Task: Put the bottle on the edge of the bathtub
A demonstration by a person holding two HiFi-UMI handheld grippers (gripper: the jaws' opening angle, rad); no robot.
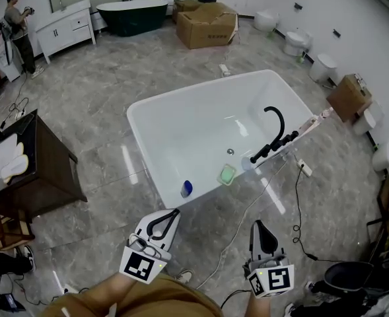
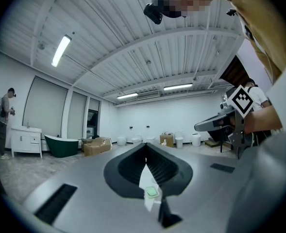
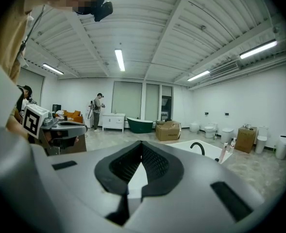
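One blue-topped whitish bottle (image 1: 186, 189)

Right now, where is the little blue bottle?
In the head view, the blue bottle stands at the white bathtub's near rim, just left of the green soap dish.

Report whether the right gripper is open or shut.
Shut and empty: the right gripper shows its jaws meeting at the tips, nothing between them.
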